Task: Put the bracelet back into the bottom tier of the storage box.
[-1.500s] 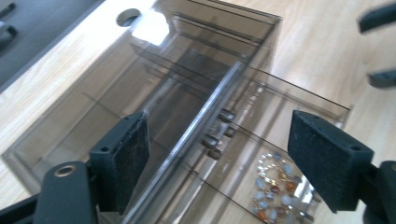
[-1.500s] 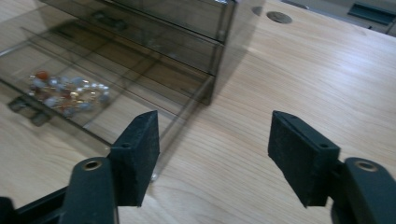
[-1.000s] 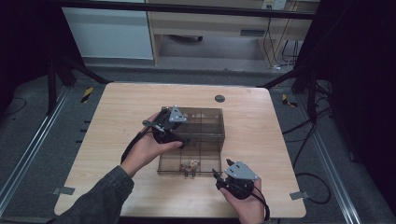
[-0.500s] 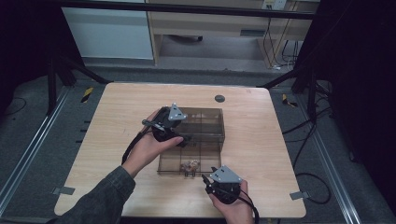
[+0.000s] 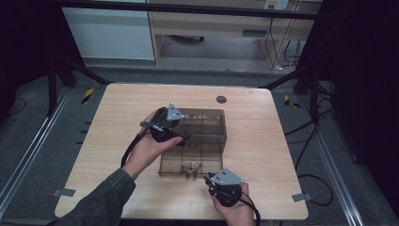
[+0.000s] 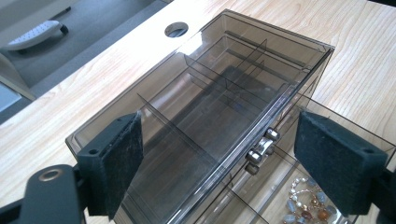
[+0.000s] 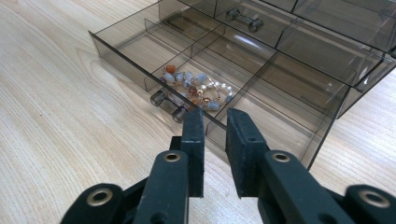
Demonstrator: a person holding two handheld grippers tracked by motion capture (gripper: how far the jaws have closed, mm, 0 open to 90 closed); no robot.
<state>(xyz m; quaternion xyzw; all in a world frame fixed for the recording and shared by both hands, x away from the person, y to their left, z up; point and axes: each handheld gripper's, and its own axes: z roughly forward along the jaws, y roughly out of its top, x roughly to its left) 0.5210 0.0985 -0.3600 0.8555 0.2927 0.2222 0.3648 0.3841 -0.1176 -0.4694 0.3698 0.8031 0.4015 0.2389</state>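
The right tool (image 7: 215,123), jaws closing with nothing between them, is sitting just before the open drawer's front wall (image 7: 135,63), beside its knob (image 7: 169,106)

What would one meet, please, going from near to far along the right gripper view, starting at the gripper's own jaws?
Right gripper → front wall of the open drawer → bead bracelet in a front compartment → second drawer's metal handle → the organizer's smoky body.

Dim surroundings, bright tabletop, sharp close-ups
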